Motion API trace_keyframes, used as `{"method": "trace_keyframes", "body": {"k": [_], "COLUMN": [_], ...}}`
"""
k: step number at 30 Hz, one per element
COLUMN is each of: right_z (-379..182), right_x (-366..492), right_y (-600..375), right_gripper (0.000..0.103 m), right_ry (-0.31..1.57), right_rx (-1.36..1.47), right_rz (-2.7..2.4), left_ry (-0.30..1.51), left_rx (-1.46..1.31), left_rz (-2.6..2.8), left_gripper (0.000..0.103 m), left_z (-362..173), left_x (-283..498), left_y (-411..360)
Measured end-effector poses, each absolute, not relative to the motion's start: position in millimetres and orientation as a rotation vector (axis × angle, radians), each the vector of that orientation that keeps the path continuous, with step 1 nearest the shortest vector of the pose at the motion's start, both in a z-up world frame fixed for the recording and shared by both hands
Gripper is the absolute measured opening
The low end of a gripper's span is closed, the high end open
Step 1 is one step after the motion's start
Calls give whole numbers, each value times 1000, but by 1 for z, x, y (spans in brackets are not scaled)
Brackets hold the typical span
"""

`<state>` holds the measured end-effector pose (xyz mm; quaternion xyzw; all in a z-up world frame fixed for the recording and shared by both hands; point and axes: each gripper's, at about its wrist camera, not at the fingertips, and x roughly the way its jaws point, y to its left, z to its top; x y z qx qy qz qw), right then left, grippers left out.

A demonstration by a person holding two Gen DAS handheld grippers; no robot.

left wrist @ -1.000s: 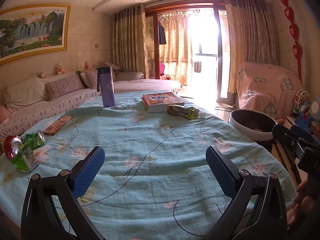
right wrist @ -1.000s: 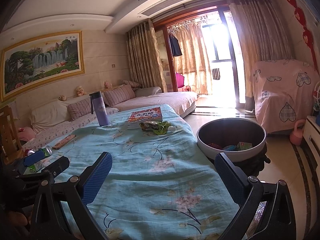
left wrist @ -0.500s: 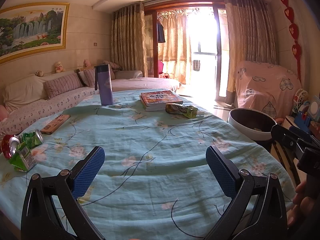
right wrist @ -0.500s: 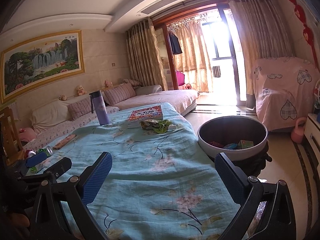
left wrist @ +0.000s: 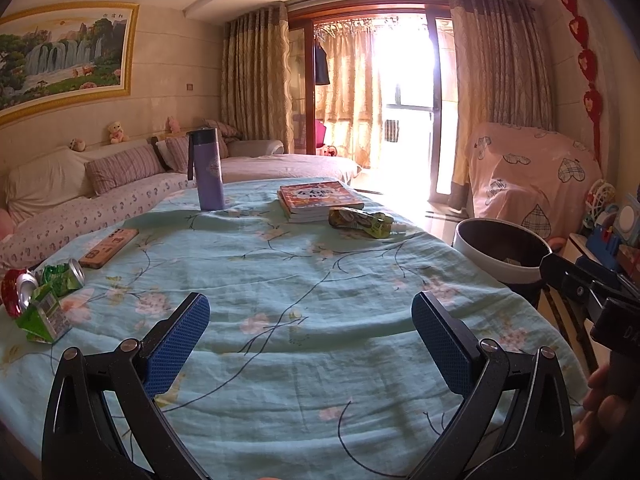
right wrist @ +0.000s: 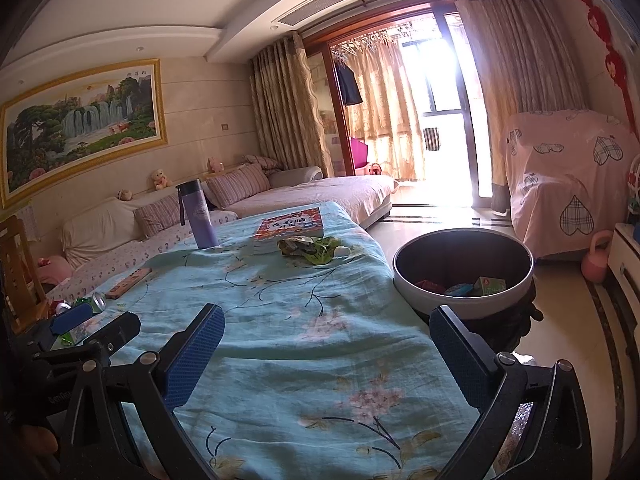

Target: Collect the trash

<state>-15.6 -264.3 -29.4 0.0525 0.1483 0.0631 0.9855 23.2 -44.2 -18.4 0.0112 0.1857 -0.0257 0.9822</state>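
Both grippers hover open and empty over a table with a light blue floral cloth (left wrist: 320, 280). My left gripper (left wrist: 310, 312) faces the table's middle. At the left edge lie a crushed red can (left wrist: 14, 290), a crushed green can (left wrist: 64, 276) and a green carton (left wrist: 42, 318). A green snack wrapper (left wrist: 362, 220) lies beside the books; it also shows in the right wrist view (right wrist: 310, 249). My right gripper (right wrist: 326, 322) is near the table's right edge. The round trash bin (right wrist: 464, 300) stands right of the table with several pieces of trash inside.
A purple bottle (left wrist: 208, 170), a stack of books (left wrist: 318, 198) and a wooden block (left wrist: 108, 248) stand on the table. A sofa (left wrist: 80, 200) runs behind it. A covered armchair (right wrist: 568, 184) and a pink kettlebell (right wrist: 598, 262) are on the right.
Both views shift only slightly; the left view has tilted up a little. Both grippers stay open and nothing on the table has moved.
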Motion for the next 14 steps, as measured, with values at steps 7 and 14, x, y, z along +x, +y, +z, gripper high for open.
{"method": "trace_keyframes", "body": {"k": [7, 14], "right_z": [-32, -32], "right_x": [-9, -1], "right_y": [-268, -268], "right_gripper": [103, 103], "right_ry": [327, 358], "right_rx": [114, 121], "right_rz": [121, 125], "left_ry": [403, 423], "left_rx": [14, 7], "left_rz": [-58, -59], "left_gripper": [103, 103], "left_z": [-19, -19], "left_x": [31, 38], "left_y": [-42, -40]}}
